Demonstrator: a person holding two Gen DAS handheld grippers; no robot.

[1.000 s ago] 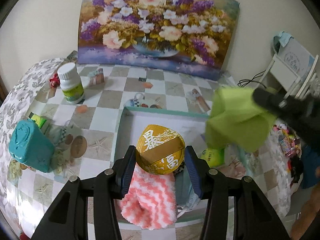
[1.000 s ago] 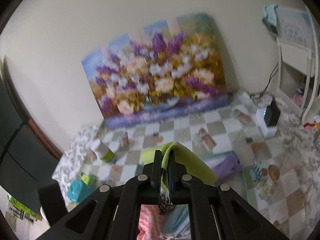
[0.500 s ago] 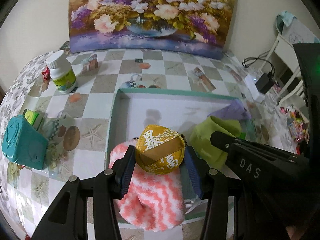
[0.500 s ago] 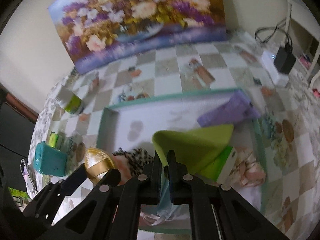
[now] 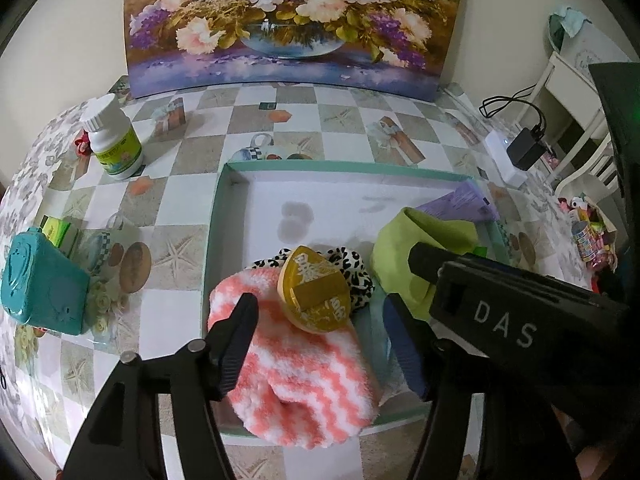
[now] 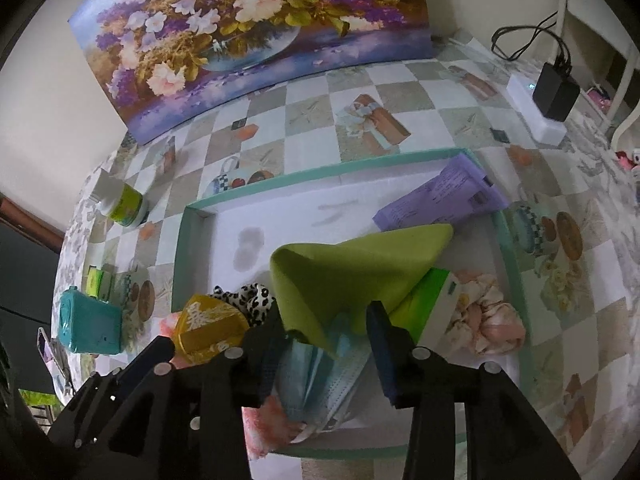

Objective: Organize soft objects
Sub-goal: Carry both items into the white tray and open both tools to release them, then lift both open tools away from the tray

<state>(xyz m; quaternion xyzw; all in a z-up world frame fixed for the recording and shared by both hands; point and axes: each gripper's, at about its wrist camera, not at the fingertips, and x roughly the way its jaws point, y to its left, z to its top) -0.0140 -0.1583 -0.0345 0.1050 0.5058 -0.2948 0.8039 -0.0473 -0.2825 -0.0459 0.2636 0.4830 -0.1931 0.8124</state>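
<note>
both grippers wide over the tray

the left gripper (image 5: pixel 318 320) hangs low over the tray's (image 5: pixel 352 168) near end, jaws spread wide and holding nothing. between its fingers lies the pink sock (image 5: pixel 304 368), white-striped and fluffy, draped over the near rim at 6 o'clock. on the sock's far end, tilted, sits the gold pouch (image 5: pixel 316 294), clear of both fingers. behind the pouch, at its 12 o'clock, is the leopard scrunchie (image 5: pixel 352 268), touching it.

the right gripper (image 6: pixel 326 350) is also wide apart, gripping nothing. in the left view its black body crosses in from 4 o'clock, tip over the green cloth (image 5: pixel 424 248). in its own view the green cloth (image 6: pixel 352 268) lies in a folded peak in the tray's (image 6: pixel 312 176) middle, its near edge between the fingertips. under that edge is the blue mask (image 6: pixel 320 376), bunched toward the near rim. at the cloth's 4 o'clock a green-and-white box (image 6: pixel 430 304) pokes out from under it, and beside the box, further toward 3 o'clock, a peach scrunchie (image 6: pixel 484 316) rests against the right wall. a purple packet (image 6: pixel 444 196) leans on the far right corner at 1 o'clock.

outside the tray on the checked table (image 5: pixel 192 184): a white bottle (image 5: pixel 114 140) at 10 o'clock, a teal box (image 5: pixel 38 280) at 9 o'clock, and a flower painting (image 5: pixel 296 20) standing against the wall at 12 o'clock.
</note>
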